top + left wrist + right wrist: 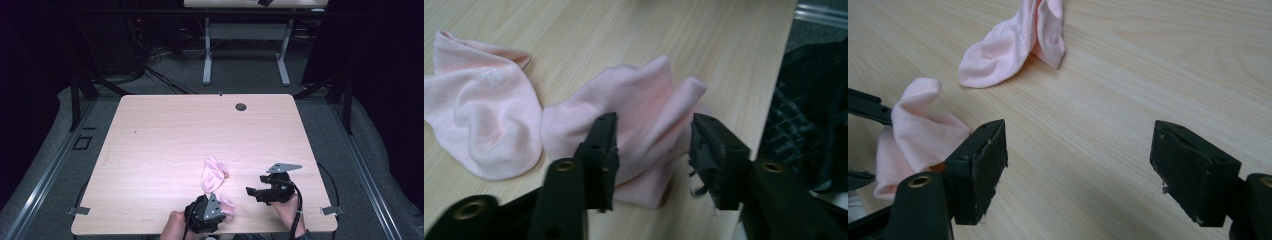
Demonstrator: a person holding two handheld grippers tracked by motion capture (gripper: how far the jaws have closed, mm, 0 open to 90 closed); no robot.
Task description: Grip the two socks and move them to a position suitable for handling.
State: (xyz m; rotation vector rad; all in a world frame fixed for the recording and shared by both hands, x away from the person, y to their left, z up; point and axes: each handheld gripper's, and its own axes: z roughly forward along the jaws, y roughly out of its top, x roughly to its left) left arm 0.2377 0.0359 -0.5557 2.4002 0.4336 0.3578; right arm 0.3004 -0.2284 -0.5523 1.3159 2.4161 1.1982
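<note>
At the near edge of a pale wooden table (165, 130), the left tongs (651, 150) straddle a bunched pink sock (644, 105), jaws around the cloth, though whether they pinch it cannot be told. A second pink sock (214, 174) lies just beyond. The right tongs (1080, 170) hang wide open over bare wood, holding nothing.
</note>
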